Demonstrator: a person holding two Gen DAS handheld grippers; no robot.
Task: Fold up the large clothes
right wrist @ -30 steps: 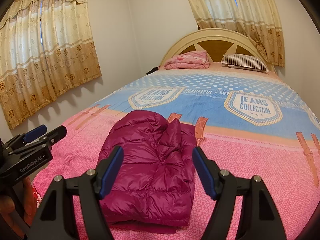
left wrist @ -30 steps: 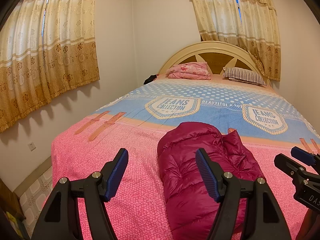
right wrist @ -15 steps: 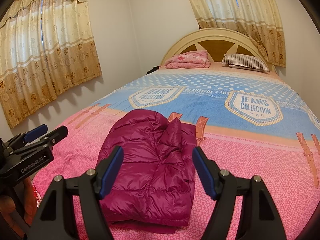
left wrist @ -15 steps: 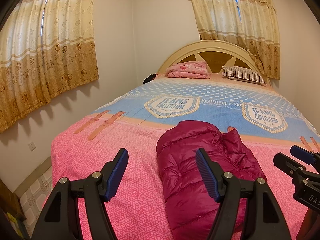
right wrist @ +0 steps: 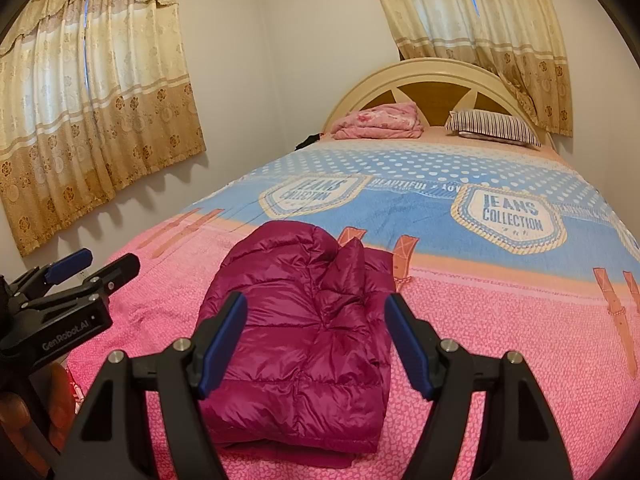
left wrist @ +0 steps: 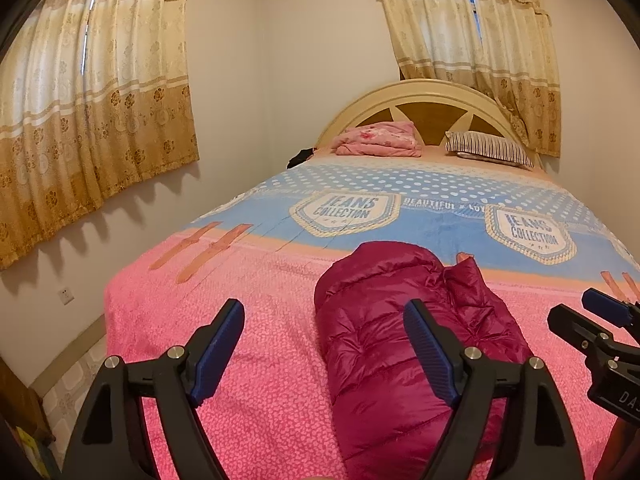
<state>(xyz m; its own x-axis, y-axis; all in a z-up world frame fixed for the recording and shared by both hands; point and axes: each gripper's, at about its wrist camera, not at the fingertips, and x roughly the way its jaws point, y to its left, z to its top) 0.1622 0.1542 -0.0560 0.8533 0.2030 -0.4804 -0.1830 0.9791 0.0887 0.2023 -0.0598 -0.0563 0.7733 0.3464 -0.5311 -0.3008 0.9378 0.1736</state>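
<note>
A magenta puffer jacket (left wrist: 380,288) lies folded into a compact bundle on the pink end of the bed (left wrist: 260,380). My left gripper (left wrist: 324,306) hovers just short of the bundle's near left side; its jaws are opening and nothing is between them. In the right wrist view the jacket (right wrist: 296,280) lies straight ahead, and my right gripper (right wrist: 316,300) stands open in front of it, with the fingers apart from the fabric. Each gripper shows in the other's view: the right gripper (left wrist: 588,312) at the right edge, the left gripper (right wrist: 92,268) at the left edge.
The bedspread turns blue with "Jeans Collection" badges (left wrist: 348,208) further back. A folded pink blanket (left wrist: 380,140) and a striped pillow (left wrist: 488,148) lie by the headboard (left wrist: 420,92). Curtained windows (left wrist: 92,92) flank the bed. Tiled floor (left wrist: 68,384) runs along the bed's left side.
The left gripper's fingers have spread a little wider. Both hands and the jacket have stayed where they were.
</note>
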